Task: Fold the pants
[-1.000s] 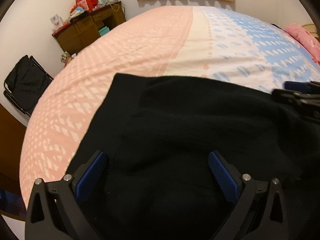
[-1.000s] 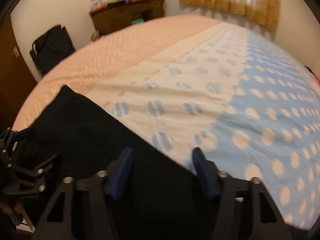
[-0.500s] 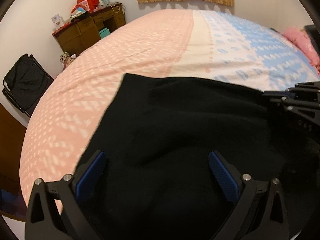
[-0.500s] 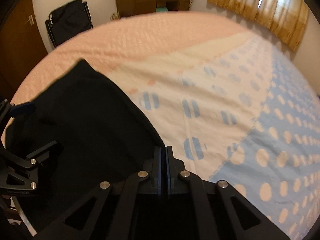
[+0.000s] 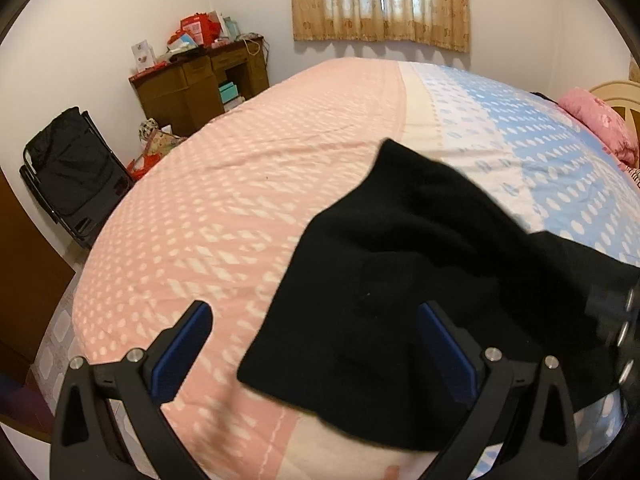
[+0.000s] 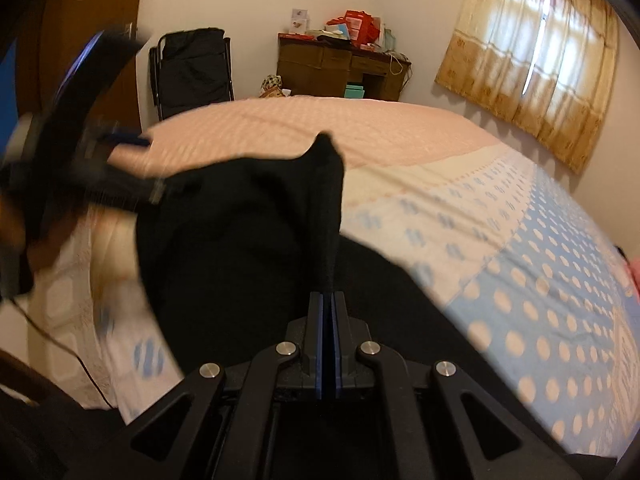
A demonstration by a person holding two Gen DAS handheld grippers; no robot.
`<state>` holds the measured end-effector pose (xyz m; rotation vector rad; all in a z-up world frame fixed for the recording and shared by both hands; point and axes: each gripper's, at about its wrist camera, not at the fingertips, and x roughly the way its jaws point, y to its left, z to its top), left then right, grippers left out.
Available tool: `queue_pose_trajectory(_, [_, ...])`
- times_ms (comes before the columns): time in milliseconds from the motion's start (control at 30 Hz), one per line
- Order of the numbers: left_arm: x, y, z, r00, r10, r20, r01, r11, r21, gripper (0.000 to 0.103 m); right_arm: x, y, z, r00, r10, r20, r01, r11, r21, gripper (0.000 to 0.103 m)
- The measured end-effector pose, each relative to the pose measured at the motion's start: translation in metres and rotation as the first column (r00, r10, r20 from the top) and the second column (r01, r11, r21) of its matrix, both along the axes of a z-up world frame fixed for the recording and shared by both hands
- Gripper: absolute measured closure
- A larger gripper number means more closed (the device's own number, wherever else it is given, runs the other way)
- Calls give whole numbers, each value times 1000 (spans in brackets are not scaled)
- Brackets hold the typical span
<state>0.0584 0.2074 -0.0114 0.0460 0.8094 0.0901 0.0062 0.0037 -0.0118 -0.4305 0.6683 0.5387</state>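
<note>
The black pants lie on the bed's near part, one end lifted. My right gripper is shut on a pinched fold of the pants and holds it raised above the bed; the cloth hangs in a peak in front of the jaws. My left gripper is open and empty, its blue pads wide apart, above the pants' left edge and the pink sheet. The left gripper also shows blurred at the left in the right wrist view.
The bed has a pink, cream and blue patterned sheet. A pink pillow lies at the far right. A wooden desk with clutter and a black folding chair stand by the far wall. A curtained window is behind.
My right gripper closed on the pants' edge and lifted it, pulling the cloth rightward. My left gripper rose and drew back, staying open; more pink sheet shows beneath it.
</note>
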Motion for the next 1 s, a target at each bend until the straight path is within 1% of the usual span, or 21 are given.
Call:
queue_pose_trajectory(67, [6,-3,8,1000,-25,7,25,1000,-18,0,-12,2,-12,1000,-8,3,8,1000,9,99])
queue_pose_trajectory(133, [15,-12,17,997,-79,4,79,996,-45,0,-22,6,-26,999,-20,27,20,1000,-10,99])
queue_pose_trajectory(233, [44,-32,24,991,-136,-17,134,988,-81,0,-27,8,-39,997,-47,59,49,998,-35,99])
queue_pose_trajectory(267, [54,-41,23,988,-153,-38,148,984,-100,0,-27,8,-41,996,-56,66,59,998,-34,99])
queue_pose_trajectory(300, [69,-50,21,983,-167,-75,157,980,-126,0,-27,8,-42,995,-66,75,68,997,-35,99])
queue_pose_trajectory(333, [80,-58,17,979,-171,-109,154,977,-147,0,-27,8,-43,994,-70,81,73,997,-37,99])
queue_pose_trajectory(367, [94,-70,9,972,-168,-166,141,976,-167,0,-28,8,-44,993,-75,91,79,996,-41,99])
queue_pose_trajectory(433, [106,-82,-2,959,-176,-221,136,973,-186,0,-30,10,-45,992,-75,106,81,995,-51,99])
queue_pose_trajectory(533, [122,-102,-24,941,-144,-307,106,985,-136,0,-35,13,-49,989,-68,131,79,994,-79,99])
queue_pose_trajectory(567, [123,-102,-28,937,-132,-323,95,987,-127,0,-37,14,-50,988,-68,142,81,993,-88,99])
queue_pose_trajectory(633, [127,-97,-37,929,-86,-361,51,993,-104,10,-41,14,-50,985,-68,157,83,992,-93,99])
queue_pose_trajectory(667, [128,-94,-40,926,-73,-370,39,994,-98,25,-41,14,-49,984,-69,165,85,992,-92,99])
queue_pose_trajectory(700, [126,-90,-40,929,-65,-364,33,995,-93,40,-42,12,-47,982,-75,175,90,992,-85,99])
queue_pose_trajectory(733, [125,-88,-39,934,-64,-352,33,995,-92,47,-42,10,-45,980,-81,179,96,992,-76,99])
queue_pose_trajectory(767, [121,-84,-35,939,-73,-335,39,994,-107,63,-41,7,-42,979,-91,180,104,993,-62,99])
queue_pose_trajectory(800, [117,-77,-30,944,-89,-319,44,988,-146,75,-39,3,-38,979,-103,176,113,993,-43,99])
queue_pose_trajectory(867, [106,-61,-21,952,-102,-289,32,971,-238,83,-36,-5,-28,978,-126,168,129,992,-3,99])
queue_pose_trajectory(900, [95,-49,-13,961,-108,-253,27,953,-301,85,-34,-11,-22,978,-135,162,133,991,18,99])
queue_pose_trajectory(933, [87,-44,-7,968,-108,-229,27,943,-332,86,-34,-14,-17,977,-140,159,136,990,34,99])
queue_pose_trajectory(967, [70,-33,4,977,-104,-186,29,929,-368,86,-35,-16,-11,977,-143,160,136,989,51,99])
queue_pose_trajectory(1000, [59,-27,10,982,-99,-159,31,924,-382,86,-37,-17,-4,976,-142,165,132,989,66,99])
